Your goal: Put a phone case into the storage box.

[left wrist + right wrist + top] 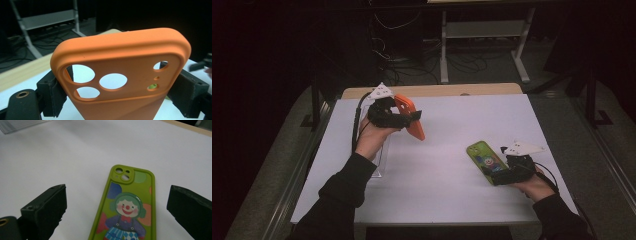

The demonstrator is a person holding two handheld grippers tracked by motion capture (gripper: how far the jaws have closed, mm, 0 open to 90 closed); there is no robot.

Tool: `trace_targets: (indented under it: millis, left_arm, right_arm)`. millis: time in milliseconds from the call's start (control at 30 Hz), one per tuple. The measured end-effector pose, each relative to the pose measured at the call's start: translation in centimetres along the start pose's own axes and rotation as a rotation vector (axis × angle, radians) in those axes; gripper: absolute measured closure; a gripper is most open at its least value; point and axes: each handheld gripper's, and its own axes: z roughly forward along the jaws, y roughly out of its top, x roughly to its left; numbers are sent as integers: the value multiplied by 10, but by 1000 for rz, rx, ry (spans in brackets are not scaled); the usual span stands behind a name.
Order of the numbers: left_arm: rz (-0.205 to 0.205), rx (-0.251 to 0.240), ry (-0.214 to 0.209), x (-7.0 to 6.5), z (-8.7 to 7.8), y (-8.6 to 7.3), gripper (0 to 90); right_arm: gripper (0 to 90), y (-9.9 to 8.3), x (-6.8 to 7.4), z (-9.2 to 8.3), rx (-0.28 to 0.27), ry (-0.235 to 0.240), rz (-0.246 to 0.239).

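Between my left gripper's [404, 118] jaws, the orange case [120, 75] is sitting clamped, raised off the table [437, 170]. My right gripper [117, 207] is standing released, its jaws flanking the green clown case [127, 207] without touching.

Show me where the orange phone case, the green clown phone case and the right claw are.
orange phone case [120, 62], left gripper view, on its back above the camera holes.
green clown phone case [127, 207], right gripper view, on the clown's face.
right claw [117, 207], right gripper view, midway between its two open jaws.
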Motion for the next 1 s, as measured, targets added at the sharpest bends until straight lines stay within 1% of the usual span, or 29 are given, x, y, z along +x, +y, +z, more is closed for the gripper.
trace_targets:
  millis: [33, 67, 133, 233, 333, 433, 467, 533, 600, 633, 667, 733, 767, 833, 867, 900, 933, 967, 1000]
  left_arm:
    - [5, -3, 13, 4, -1, 3, 136]
    - [-1, -10, 26, 8, -1, 5, 136]
    - [2, -6, 55, 16, -3, 9, 136]
    - [-5, -10, 91, 27, -3, 14, 136]
    - [-4, -18, 140, 38, -5, 19, 136]
    - [-12, -9, 199, 49, -6, 22, 136]
    - [-16, -7, 220, 52, -6, 22, 136]
    - [-33, 1, 259, 59, -5, 22, 136]
    - [-35, 5, 304, 66, -4, 22, 135]
    - [-38, 16, 324, 69, -4, 22, 136]
    - [-39, 26, 345, 72, -4, 21, 135]
    - [-50, 32, 377, 79, -3, 20, 135]
    - [-58, 35, 392, 82, -2, 19, 135]
    - [-68, 45, 417, 88, 0, 17, 135]
    - [-61, 60, 437, 91, 1, 17, 135]
    - [-63, 68, 450, 93, 2, 16, 135]
    - [-66, 71, 462, 95, 3, 15, 135]
    - [-67, 73, 477, 98, 5, 14, 135]
    - [-59, 82, 497, 100, 7, 12, 135]
  right_arm:
    - [19, -1, 0, -1, 3, -1, 2]
    - [19, -2, -1, -2, 1, -4, -3]
    - [19, -3, -2, -3, 2, -7, 2]
    - [19, -4, -3, -5, 1, -9, -1]
    - [19, -5, -4, -6, 1, -12, 6]
    - [19, -5, -5, -7, -5, -11, 4]
    - [20, -5, -5, -7, -5, -9, 8]
    - [20, -5, -6, -7, -14, -14, -10]
    - [19, -5, -6, -7, -9, -11, -3]
    - [20, -5, -5, -7, -4, -9, 6]
    - [20, -5, -5, -8, -6, -9, 5]
    - [20, -5, -4, -8, -6, -10, 9]
    - [20, -5, -5, -8, -10, -11, 0]
    - [20, -5, -5, -8, -13, -12, 0]
    - [20, -5, -5, -8, -14, -11, -1]
    - [20, -5, -5, -8, -12, -10, 1]
    - [20, -5, -6, -8, -16, -12, -6]
    - [20, -5, -5, -8, -12, -10, 0]
    - [20, -5, -5, -8, -12, -9, 2]
